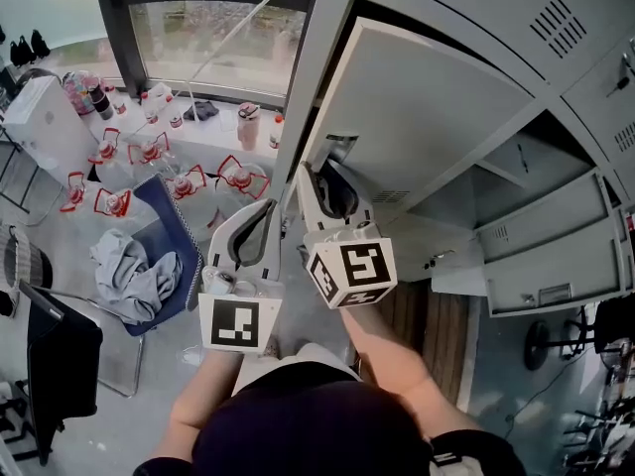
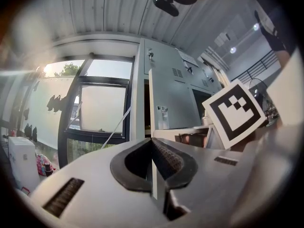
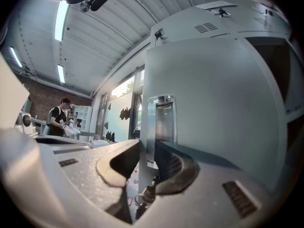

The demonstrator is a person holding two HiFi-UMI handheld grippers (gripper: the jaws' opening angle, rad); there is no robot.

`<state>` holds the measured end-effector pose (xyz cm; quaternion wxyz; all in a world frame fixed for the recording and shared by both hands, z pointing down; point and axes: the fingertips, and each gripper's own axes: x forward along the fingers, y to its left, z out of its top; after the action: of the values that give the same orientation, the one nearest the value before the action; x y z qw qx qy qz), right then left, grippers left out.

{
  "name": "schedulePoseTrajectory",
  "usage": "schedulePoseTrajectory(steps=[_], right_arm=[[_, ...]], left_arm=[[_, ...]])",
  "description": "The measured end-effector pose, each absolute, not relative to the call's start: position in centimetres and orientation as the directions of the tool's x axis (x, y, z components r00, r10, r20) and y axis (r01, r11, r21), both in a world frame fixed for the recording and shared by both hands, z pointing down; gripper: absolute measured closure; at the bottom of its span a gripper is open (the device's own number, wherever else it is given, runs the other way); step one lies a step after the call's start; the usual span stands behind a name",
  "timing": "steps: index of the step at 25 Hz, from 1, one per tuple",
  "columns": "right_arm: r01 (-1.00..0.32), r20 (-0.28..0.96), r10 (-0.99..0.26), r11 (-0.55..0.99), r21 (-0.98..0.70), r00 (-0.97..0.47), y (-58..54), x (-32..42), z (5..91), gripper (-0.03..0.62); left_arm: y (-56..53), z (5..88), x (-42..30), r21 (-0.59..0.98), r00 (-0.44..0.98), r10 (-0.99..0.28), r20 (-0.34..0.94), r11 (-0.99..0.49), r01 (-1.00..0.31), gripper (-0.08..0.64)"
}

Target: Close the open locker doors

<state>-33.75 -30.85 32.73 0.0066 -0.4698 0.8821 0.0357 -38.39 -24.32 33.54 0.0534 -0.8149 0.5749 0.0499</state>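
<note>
dark-clad upper body of the person (image 1: 308, 424) filled 6 o'clock of the head view, bare forearms running up to the two marker cubes. left gripper (image 1: 266, 211) sat just at 7 o'clock of centre, its fingers pressed together with nothing between them, clear of the lockers; its own view showed the same seam (image 2: 153, 144). right gripper (image 1: 322, 172) stood just beside it toward 12 o'clock, its fingers drawn narrow and clamped on the free edge of the open locker door (image 1: 417, 117), below the door's latch handle (image 3: 161, 118). the door swung out wide from the locker bank (image 1: 476, 8), spreading toward 1 o'clock. a second open door (image 1: 541, 256) hung at 4 o'clock. window (image 1: 208, 28) at 11 o'clock, chair with grey clothes (image 1: 134, 266) at 8 o'clock.
</note>
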Motion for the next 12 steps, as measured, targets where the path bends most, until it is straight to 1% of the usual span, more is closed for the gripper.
schedulePoseTrajectory(steps=[12], right_arm=[[-0.836, -0.058, -0.834, 0.546, 0.053, -0.548, -33.5, -34.2, 32.8, 0.503]], left_arm=[[-25.4, 34.3, -39.3, -0.014, 0.314, -0.941, -0.126, -0.315, -0.949, 0.557]])
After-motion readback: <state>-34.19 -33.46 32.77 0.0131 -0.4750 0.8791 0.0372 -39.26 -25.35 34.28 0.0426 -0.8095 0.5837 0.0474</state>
